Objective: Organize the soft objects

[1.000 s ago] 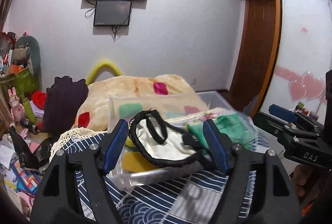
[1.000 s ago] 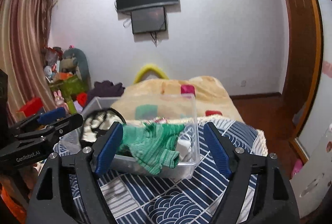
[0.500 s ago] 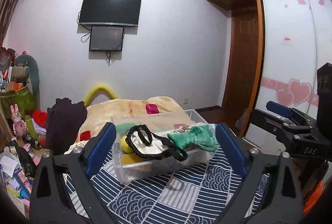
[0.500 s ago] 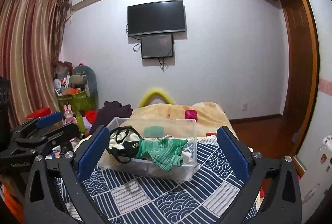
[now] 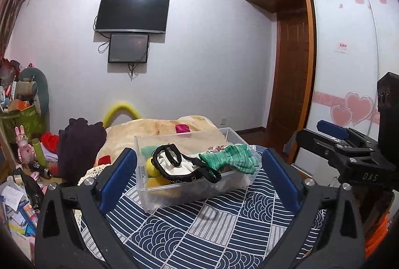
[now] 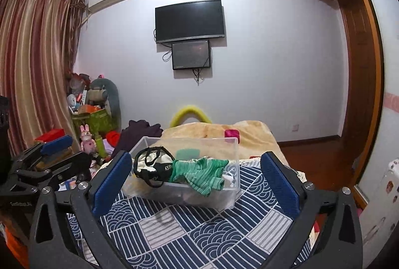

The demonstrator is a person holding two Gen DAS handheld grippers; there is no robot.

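A clear plastic bin [image 5: 149, 191] [image 6: 232, 191] stands on a navy patterned bedspread [image 5: 212, 234] [image 6: 174, 226]. In it lie a green knitted cloth [image 5: 229, 160] [image 6: 199, 171], draped over the rim, a white item with black trim [image 5: 179, 167] [image 6: 152, 164] and a yellow ball [image 5: 150, 167]. My left gripper [image 5: 197, 179] is open and empty, held back from the bin. My right gripper [image 6: 194, 181] is open and empty, also back from the bin. Each gripper shows at the edge of the other's view.
A beige blanket [image 5: 159, 127] lies behind the bin, with a dark garment [image 5: 79, 147] at its left. Toys and clutter [image 5: 22, 144] fill the left floor. A wardrobe with sliding doors [image 5: 349, 69] stands at the right. A TV [image 5: 132, 12] hangs on the wall.
Both grippers have pulled back and up from the bin, which now looks smaller and farther. Both have opened wider. The soft items stay in the bin.
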